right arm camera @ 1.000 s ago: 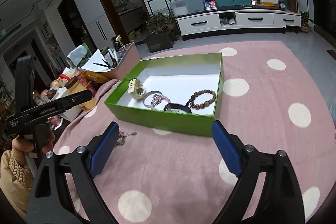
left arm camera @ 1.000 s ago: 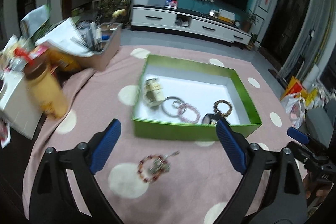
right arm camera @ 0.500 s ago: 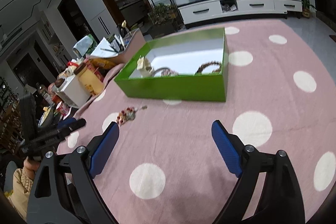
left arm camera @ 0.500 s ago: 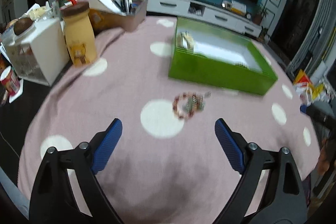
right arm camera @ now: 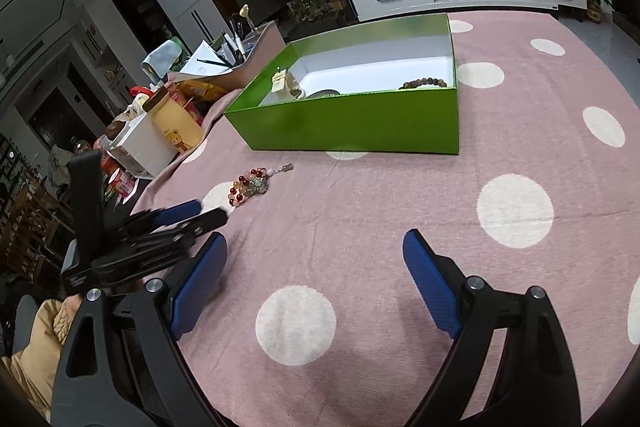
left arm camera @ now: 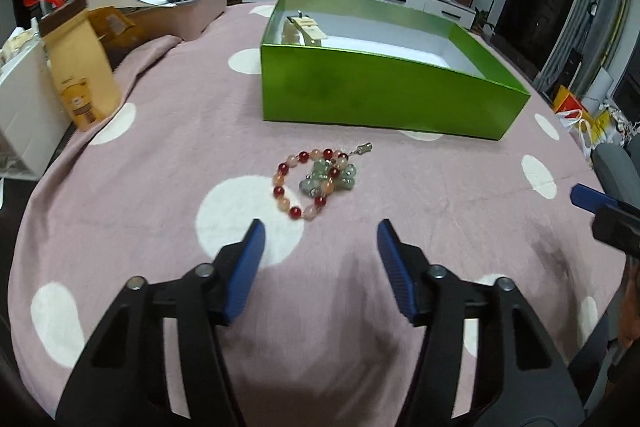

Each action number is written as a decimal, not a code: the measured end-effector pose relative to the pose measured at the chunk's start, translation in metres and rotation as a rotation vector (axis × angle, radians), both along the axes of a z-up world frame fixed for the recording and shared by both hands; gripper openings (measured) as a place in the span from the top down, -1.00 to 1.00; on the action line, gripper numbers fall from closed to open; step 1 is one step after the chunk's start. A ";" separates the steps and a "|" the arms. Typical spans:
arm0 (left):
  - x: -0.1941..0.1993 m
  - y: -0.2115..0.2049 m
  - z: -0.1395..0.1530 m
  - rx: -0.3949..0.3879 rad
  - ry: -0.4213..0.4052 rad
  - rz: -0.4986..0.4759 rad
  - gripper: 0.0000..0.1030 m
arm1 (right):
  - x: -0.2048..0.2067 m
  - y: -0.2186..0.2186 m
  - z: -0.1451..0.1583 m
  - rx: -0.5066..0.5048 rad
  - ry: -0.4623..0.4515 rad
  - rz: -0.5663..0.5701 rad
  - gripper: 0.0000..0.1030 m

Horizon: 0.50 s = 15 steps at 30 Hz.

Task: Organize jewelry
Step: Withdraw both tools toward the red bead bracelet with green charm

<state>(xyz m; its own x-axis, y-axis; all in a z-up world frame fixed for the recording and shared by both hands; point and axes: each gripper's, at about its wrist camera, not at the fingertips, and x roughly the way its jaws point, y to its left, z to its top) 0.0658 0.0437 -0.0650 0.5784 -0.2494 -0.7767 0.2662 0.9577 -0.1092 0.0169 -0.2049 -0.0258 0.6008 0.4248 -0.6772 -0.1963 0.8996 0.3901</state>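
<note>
**A:** Where is the loose piece of jewelry?

**B:** A beaded bracelet (left arm camera: 310, 183), red and peach beads with a bunch of pale green charms, lies flat on the pink polka-dot cloth covering the bench (left arm camera: 160, 163). It sits in front of the green box (left arm camera: 376, 95), near its front wall but not touching. The box already holds a dark bead bracelet (right arm camera: 426, 82) and a tagged item (right arm camera: 282, 83).

**A:** Which gripper is nearer to it?

**B:** The left gripper (left arm camera: 320, 239). From its own camera, the bracelet lies straight ahead, just beyond the fingertips and a touch left of centre. A small clasp tail points up and right towards the box, so the piece runs roughly diagonally.

**A:** And the fingers?

**B:** The left fingers (left arm camera: 246, 267) are partly apart and closing, with nothing between them yet. The right gripper (right arm camera: 312, 283) hangs with its fingers spread wide and empty, well away from the bracelet, over bare cloth.

**A:** So the next move?

**B:** Probably the left gripper reaching forward to pinch the bracelet.
</note>
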 end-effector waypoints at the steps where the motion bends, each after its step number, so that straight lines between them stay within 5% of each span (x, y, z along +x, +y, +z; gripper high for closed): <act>1: 0.002 -0.003 -0.002 0.008 -0.002 -0.004 0.03 | 0.001 0.000 -0.002 0.000 0.006 -0.001 -0.74; 12: 0.022 -0.018 -0.019 0.104 -0.004 -0.073 0.68 | 0.010 -0.002 -0.013 -0.003 0.042 -0.016 -0.74; 15: 0.022 -0.016 -0.019 0.108 -0.008 -0.087 0.70 | 0.012 0.000 -0.016 -0.003 0.053 -0.016 -0.74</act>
<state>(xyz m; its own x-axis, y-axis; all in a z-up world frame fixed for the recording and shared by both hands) 0.0879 0.0273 -0.0843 0.5647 -0.2142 -0.7970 0.3489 0.9371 -0.0046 0.0290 -0.2050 -0.0423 0.5706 0.4131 -0.7097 -0.1608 0.9037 0.3968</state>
